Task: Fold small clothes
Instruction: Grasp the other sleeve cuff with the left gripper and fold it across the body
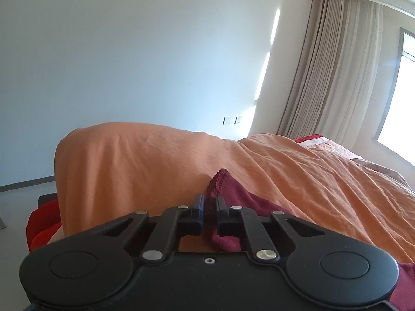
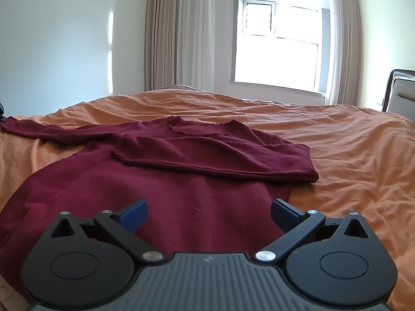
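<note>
Here, your left gripper (image 1: pixel 209 202) is clamped on the cuff end of the maroon top's (image 2: pixel 160 178) left sleeve (image 1: pixel 220 181), the fabric pinched between its narrow jaws above the orange bedsheet (image 1: pixel 298 171). The top lies spread on that sheet, its left sleeve stretched out towards the bed's edge, its right sleeve (image 2: pixel 220 160) already folded across the chest below the neckline (image 2: pixel 199 127). Your right gripper (image 2: pixel 208 212) hovers over the hem with its jaws wide apart, grasping nothing. Beyond the bed stand curtains (image 2: pixel 179 33) and a bright window (image 2: pixel 280 41).
</note>
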The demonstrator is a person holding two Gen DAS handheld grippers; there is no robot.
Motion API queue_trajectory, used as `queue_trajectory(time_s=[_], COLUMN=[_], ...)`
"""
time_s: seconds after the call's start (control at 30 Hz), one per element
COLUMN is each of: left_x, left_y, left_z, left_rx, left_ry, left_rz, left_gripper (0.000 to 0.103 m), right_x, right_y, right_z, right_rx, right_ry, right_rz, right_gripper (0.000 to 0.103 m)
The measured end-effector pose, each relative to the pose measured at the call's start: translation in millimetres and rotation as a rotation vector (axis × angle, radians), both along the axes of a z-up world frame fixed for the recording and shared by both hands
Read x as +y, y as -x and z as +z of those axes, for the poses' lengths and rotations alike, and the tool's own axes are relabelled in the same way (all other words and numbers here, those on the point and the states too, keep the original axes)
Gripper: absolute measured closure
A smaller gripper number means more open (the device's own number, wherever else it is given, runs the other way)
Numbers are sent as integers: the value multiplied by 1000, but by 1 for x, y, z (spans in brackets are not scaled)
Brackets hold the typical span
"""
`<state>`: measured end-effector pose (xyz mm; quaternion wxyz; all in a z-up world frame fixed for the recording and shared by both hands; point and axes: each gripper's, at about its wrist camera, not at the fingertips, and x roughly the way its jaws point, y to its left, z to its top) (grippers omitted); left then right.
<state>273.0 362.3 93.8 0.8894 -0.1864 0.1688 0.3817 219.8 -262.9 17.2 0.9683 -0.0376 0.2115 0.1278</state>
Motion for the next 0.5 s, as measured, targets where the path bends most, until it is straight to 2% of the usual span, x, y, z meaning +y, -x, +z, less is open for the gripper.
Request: queue_trajectory(time_s=[0.07,0.23,0.37,0.5], left_x=[-5,-31,-70,-127], left_y=[0,-11,-29,-54], left_z=[9,44,78,107], left_rx=[-13,-50,-89,-129], left_ry=[-20,-134,-225,-273], left_rz=[-18,-112,-246,-388], left_gripper=[97,97,97,97], right_x=[-3,-13,-21,-33], right_y=[-1,-1,-1,0], right_z=[-1,-2,-4,-6], right_rx=[-2,-8,-12,-10], right_ry=[-13,-51,-76,-107], right_rz=[-2,-8,-18,-29], right_gripper=[0,0,0,0])
